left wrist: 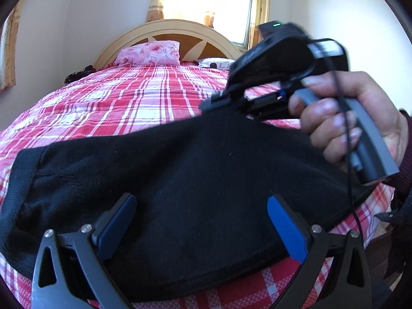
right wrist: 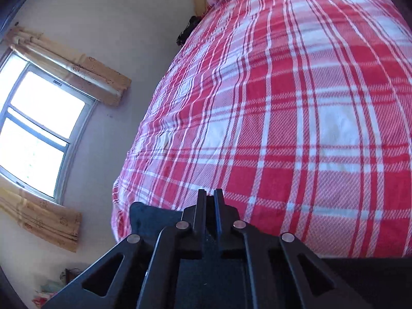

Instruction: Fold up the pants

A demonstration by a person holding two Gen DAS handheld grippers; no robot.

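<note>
Black pants [left wrist: 180, 180] lying flat on plaid bed [left wrist: 116, 103], both hand-held grippers over them.
L hand-held gripper [left wrist: 202, 202]: jaws wide, blue pads either side of fabric, not pressing. R hand-held gripper [right wrist: 209, 197]: jaws closed narrow at pants' far edge (pinch on cloth can't be confirmed), held in hand [left wrist: 342, 118].

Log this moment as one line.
left tongs: open over black pants | right tongs: shut on pants' far edge | surface: plaid bed
</note>
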